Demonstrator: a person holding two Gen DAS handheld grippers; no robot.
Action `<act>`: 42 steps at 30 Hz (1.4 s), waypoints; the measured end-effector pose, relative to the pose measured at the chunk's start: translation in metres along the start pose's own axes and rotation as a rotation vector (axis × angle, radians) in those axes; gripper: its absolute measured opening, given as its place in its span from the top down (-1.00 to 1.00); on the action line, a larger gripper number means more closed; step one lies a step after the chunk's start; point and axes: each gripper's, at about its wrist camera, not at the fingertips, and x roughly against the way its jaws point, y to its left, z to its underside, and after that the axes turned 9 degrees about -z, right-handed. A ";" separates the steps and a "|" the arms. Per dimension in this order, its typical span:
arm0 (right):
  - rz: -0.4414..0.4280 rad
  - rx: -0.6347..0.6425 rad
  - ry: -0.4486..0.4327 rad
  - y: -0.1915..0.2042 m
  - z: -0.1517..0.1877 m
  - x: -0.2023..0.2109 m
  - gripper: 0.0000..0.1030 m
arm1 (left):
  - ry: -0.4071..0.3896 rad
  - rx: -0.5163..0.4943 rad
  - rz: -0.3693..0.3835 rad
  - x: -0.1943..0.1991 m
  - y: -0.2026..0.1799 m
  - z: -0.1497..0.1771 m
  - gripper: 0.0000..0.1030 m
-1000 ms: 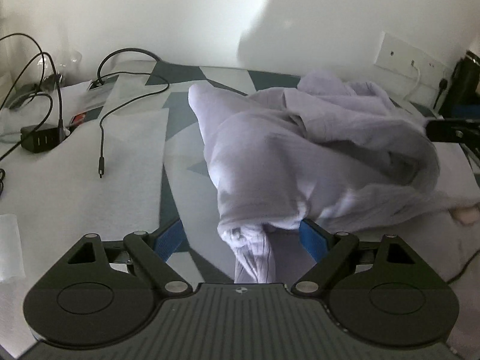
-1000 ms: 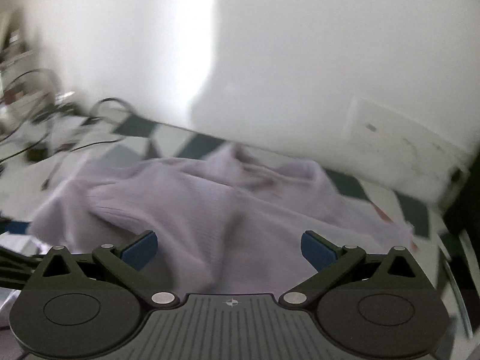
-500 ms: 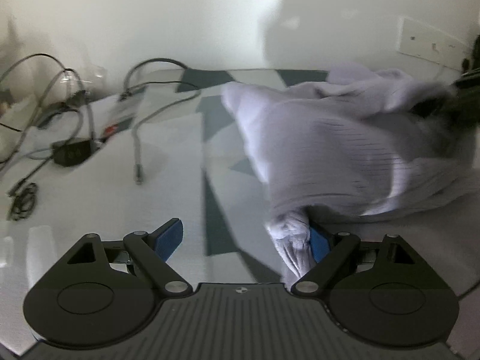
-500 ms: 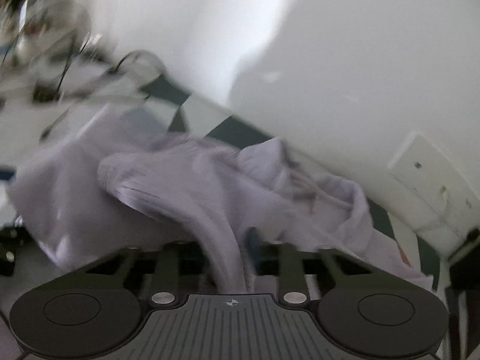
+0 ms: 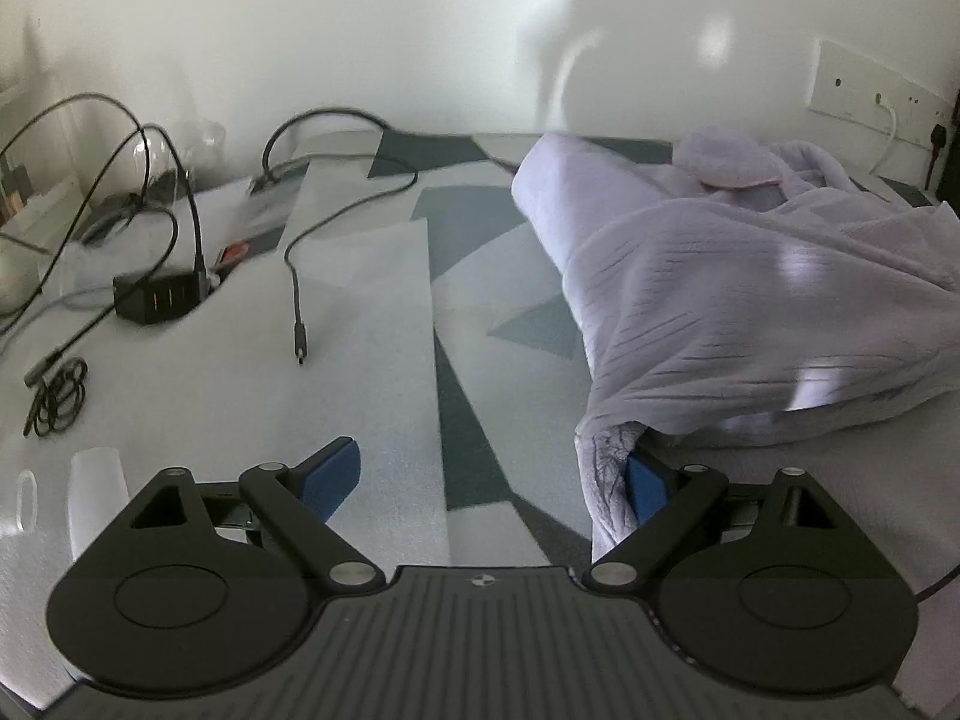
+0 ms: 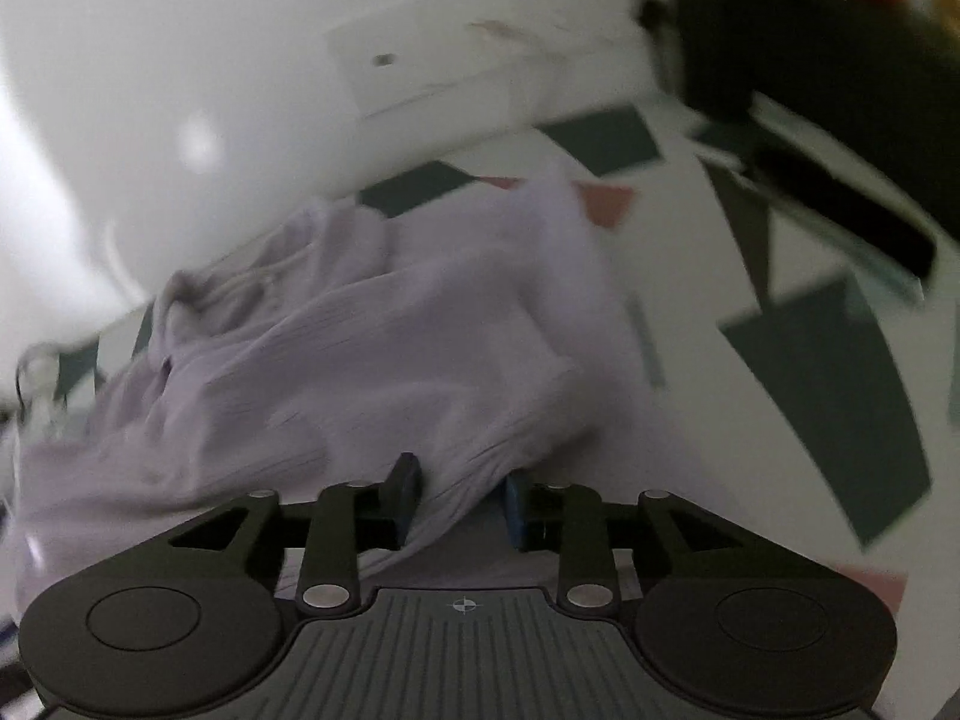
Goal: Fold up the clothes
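Pale lilac ribbed knit garment (image 5: 738,300) — heaped and rumpled on the patterned grey-and-white bench (image 5: 372,324), lying toward its right half, not yet flat or squared. Soft, limp, light by the look of it; drapes and sags wherever unsupported, holds no shape of its own. Ribbed weave likely grippy enough against rubber pads, though prone to stretching if tugged from one point. Best taken at a hem, cuff or corner, two layers pinched together, rather than at mid-panel where only a loose bulge would come up.

Left gripper (image 5: 486,474) spread wide, a bunched cuff-like end of the cloth resting against the inner face of its right blue pad, nothing clamped. Right gripper (image 6: 459,492) drawn nearly together, pinching a fold of the same lilac knit between its pads, the cloth stretching away from it in a taut ridge.

Hard to make out: which part of the garment is which — sleeve, hood or hem cannot be told for sure, though a pale cord-like line shows near the far edge in the right wrist view. That view blurred throughout. Right edge of the cloth cut off in the left wrist view. Black cables (image 5: 294,276) and a small black charger block (image 5: 159,297) lying well apart on the left, clear of the cloth.
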 end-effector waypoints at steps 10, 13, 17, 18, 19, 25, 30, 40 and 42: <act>-0.050 -0.177 -0.063 -0.038 -0.026 0.001 0.83 | -0.054 -0.044 0.051 0.005 -0.001 -0.003 -0.35; -0.036 -0.101 -0.185 -0.028 -0.029 0.029 0.83 | -0.045 -0.034 0.065 0.003 0.000 -0.002 -0.36; 0.026 -0.075 -0.127 -0.029 -0.019 0.034 0.83 | -0.034 -0.021 0.077 0.001 0.001 -0.001 -0.36; 0.043 -0.067 -0.084 -0.032 -0.014 0.027 0.79 | -0.030 -0.016 0.080 0.000 0.002 0.000 -0.36; 0.065 -0.061 -0.036 -0.036 -0.009 0.019 0.75 | -0.031 -0.015 0.083 0.001 0.002 0.000 -0.36; 0.216 0.003 -0.010 -0.031 -0.008 0.014 0.06 | -0.113 -0.078 0.096 0.016 -0.001 0.003 -0.36; 0.190 0.154 -0.065 -0.004 -0.031 0.023 0.05 | -0.154 -0.046 0.180 0.022 0.007 0.001 -0.21; 0.120 0.350 0.020 0.017 -0.078 -0.052 -0.02 | -0.157 -0.181 0.190 0.024 -0.013 0.008 0.75; 0.114 0.332 0.079 0.014 -0.082 -0.068 -0.03 | -0.154 -0.166 0.190 0.024 -0.012 0.009 0.75</act>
